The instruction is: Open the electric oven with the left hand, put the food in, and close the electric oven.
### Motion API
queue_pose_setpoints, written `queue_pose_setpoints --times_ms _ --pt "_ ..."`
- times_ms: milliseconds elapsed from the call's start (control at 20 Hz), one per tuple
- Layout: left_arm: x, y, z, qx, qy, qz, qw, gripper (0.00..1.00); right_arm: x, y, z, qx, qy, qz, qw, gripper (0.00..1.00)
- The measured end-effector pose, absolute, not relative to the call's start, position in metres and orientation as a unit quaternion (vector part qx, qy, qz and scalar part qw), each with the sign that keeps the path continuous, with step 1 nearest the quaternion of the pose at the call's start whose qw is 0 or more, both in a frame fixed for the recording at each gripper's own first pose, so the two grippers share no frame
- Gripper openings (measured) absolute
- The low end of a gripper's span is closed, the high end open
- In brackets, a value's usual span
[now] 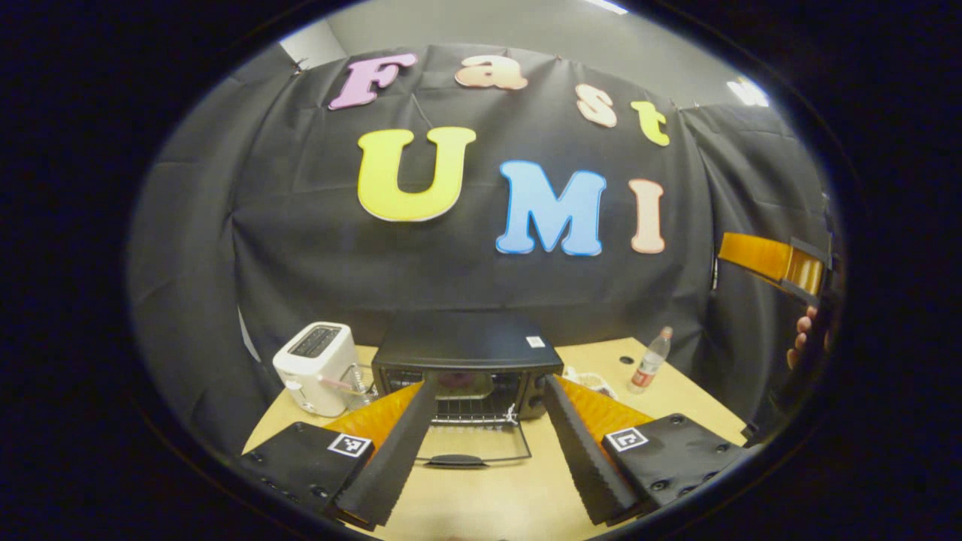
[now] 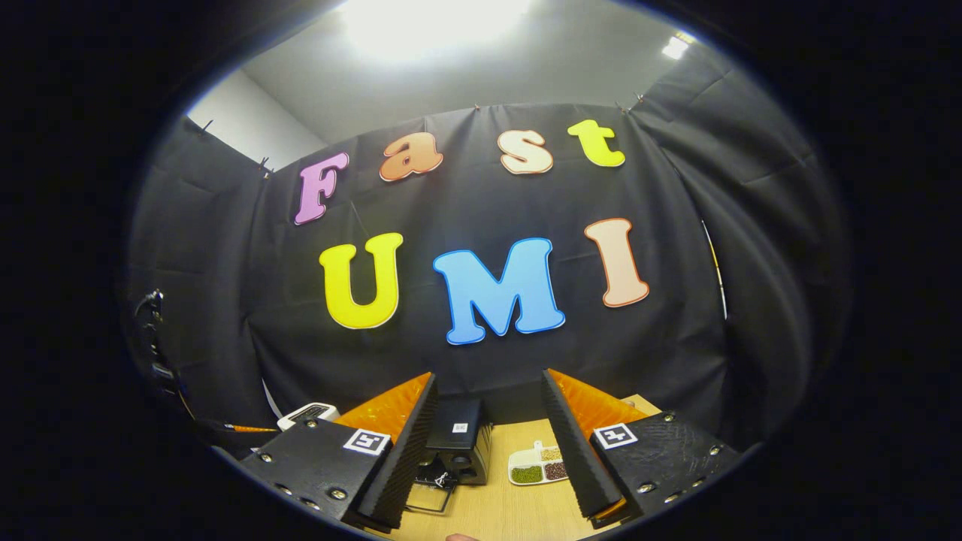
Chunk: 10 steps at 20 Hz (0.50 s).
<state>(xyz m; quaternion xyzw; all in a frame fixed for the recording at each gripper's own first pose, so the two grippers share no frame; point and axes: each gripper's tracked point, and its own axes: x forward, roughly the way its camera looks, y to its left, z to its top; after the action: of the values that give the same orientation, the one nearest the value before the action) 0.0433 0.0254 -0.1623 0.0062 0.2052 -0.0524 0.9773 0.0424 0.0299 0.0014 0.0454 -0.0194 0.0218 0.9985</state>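
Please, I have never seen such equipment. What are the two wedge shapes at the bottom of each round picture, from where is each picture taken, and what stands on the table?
Each picture comes from a camera riding on a hand-held claw. The wedges are that claw's own fingers.

Left gripper view: the left claw is open and holds nothing. It faces a black electric oven with its door folded down on the wooden table. Beside it stand a white toaster and a water bottle.

Right gripper view: the right claw, also open and empty, looks at the oven and a divided dish of food.
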Motion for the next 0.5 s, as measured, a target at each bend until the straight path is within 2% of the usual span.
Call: queue_pose_setpoints --times_ms 150,450,500 --pt "0.043 0.028 -0.197 0.016 0.26 -0.052 0.964 0.97 0.048 0.028 -0.007 0.044 -0.006 0.017 0.999 0.83" --pt "0.038 0.043 -0.262 0.025 0.375 -0.034 0.926 1.0 0.048 0.012 -0.023 0.048 0.014 -0.004 0.999 0.83" --pt "0.037 0.045 -0.276 0.025 0.396 -0.036 0.917 0.98 0.046 0.009 -0.023 0.05 0.015 -0.01 0.999 0.83"
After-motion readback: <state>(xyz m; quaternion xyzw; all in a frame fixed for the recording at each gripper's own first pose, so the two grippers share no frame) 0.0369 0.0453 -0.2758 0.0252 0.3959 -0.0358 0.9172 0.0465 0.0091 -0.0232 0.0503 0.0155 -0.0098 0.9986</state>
